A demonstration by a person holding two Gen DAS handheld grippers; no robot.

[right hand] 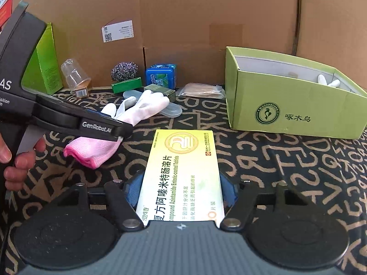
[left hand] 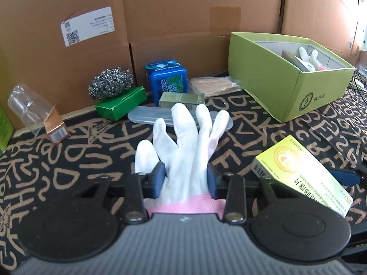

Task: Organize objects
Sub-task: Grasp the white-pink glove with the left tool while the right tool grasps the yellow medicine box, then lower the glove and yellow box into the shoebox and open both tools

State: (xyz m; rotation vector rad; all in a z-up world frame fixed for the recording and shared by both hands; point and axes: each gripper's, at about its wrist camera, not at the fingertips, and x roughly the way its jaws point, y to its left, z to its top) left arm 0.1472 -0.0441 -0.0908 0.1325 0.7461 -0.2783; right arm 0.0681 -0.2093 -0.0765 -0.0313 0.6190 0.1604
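Carry step: left hand-held gripper (left hand: 185, 178) clamps white glove (left hand: 183, 142); right hand-held gripper (right hand: 180, 194) clamps tablet box (right hand: 181, 171). Next, likely both into green box (right hand: 298, 114).

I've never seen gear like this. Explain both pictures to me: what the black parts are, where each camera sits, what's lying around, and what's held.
No robot here: a person carries a hand-held gripper in each hand, each with a camera looking along its fingers. The left hand-held gripper is shut on a white glove with a pink cuff. The right hand-held gripper is shut on a yellow tablet box. On the patterned cloth lie a steel scourer, a blue tin, a clear case and a green box already holding another glove.
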